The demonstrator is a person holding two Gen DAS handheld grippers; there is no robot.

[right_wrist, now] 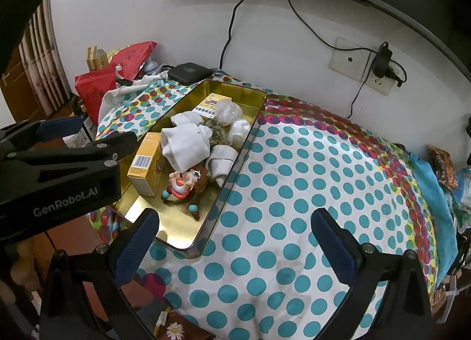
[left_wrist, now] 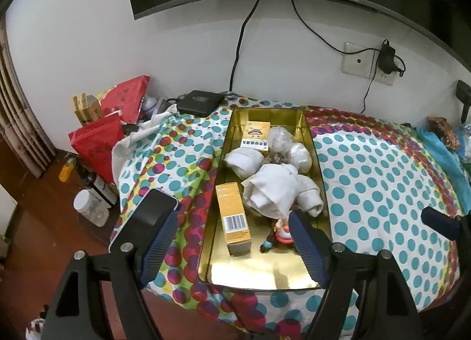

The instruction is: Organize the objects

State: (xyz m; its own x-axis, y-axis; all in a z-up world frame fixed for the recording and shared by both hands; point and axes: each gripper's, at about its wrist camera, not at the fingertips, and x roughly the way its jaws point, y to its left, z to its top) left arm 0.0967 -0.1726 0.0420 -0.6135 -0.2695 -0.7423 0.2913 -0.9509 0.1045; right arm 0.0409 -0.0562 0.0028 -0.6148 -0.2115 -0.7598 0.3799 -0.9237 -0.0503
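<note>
Above the gold tin (left_wrist: 312,145), both tongs (left_wrist: 234,237) (right_wrist: 235,240) hang open, empty.

The near end of the gold tin tray (left_wrist: 316,145) lies bare; farther in, an orange carton (left_wrist: 232,219), a figurine (right_wrist: 185,184) and rolled white cloths (left_wrist: 270,192) crowd it; right of the tray, the polka-dot tablecloth (right_wrist: 309,187) is open; red bags (left_wrist: 100,139) block the left.
</note>
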